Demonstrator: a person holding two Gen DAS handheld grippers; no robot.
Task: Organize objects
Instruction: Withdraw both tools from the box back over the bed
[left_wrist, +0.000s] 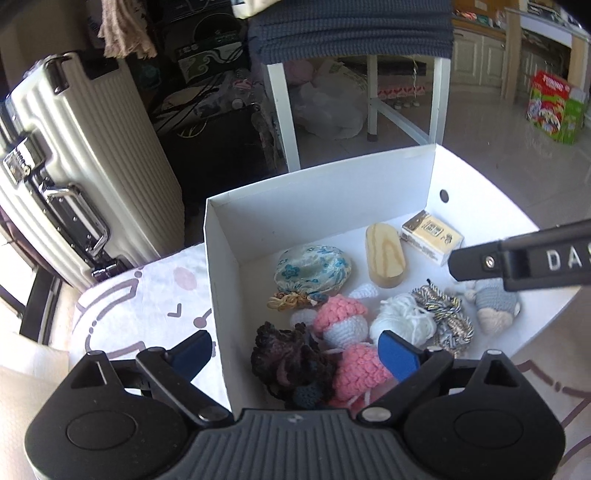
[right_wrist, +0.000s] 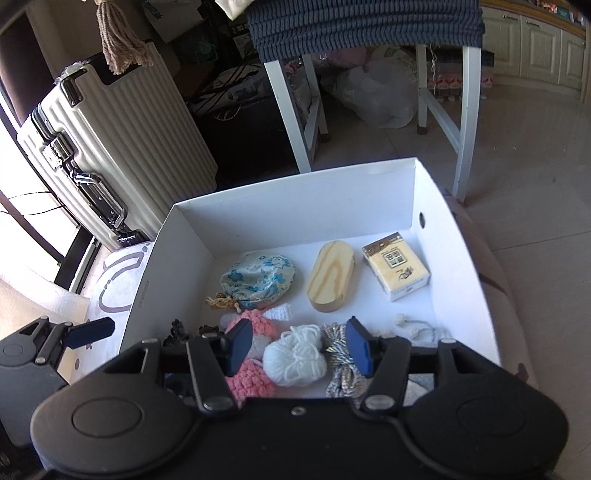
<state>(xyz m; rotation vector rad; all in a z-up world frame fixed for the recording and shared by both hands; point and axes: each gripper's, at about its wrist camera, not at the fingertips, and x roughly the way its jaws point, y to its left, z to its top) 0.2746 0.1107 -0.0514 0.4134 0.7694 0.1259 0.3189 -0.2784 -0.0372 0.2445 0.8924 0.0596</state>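
A white cardboard box (left_wrist: 236, 229) (right_wrist: 295, 206) holds a blue floral pouch (left_wrist: 312, 271) (right_wrist: 258, 277), a wooden oval block (left_wrist: 384, 254) (right_wrist: 330, 275), a small yellow card box (left_wrist: 432, 232) (right_wrist: 397, 264), pink crochet pieces (left_wrist: 341, 314) (right_wrist: 255, 374), a white yarn ball (left_wrist: 402, 319) (right_wrist: 295, 354), a silver-grey yarn skein (left_wrist: 443, 314) (right_wrist: 340, 354), a dark crochet piece (left_wrist: 288, 362) and a grey doll (left_wrist: 495, 306). My left gripper (left_wrist: 295, 354) is open and empty, straddling the box's left wall. My right gripper (right_wrist: 299, 347) is open and empty above the white yarn ball.
The box rests on a white patterned cloth (left_wrist: 147, 306) (right_wrist: 118, 280). A cream ribbed suitcase (left_wrist: 74, 177) (right_wrist: 110, 140) stands to the left. A white-legged stool with a blue cushion (left_wrist: 351, 37) (right_wrist: 365, 26) and plastic bags stand behind on the tiled floor.
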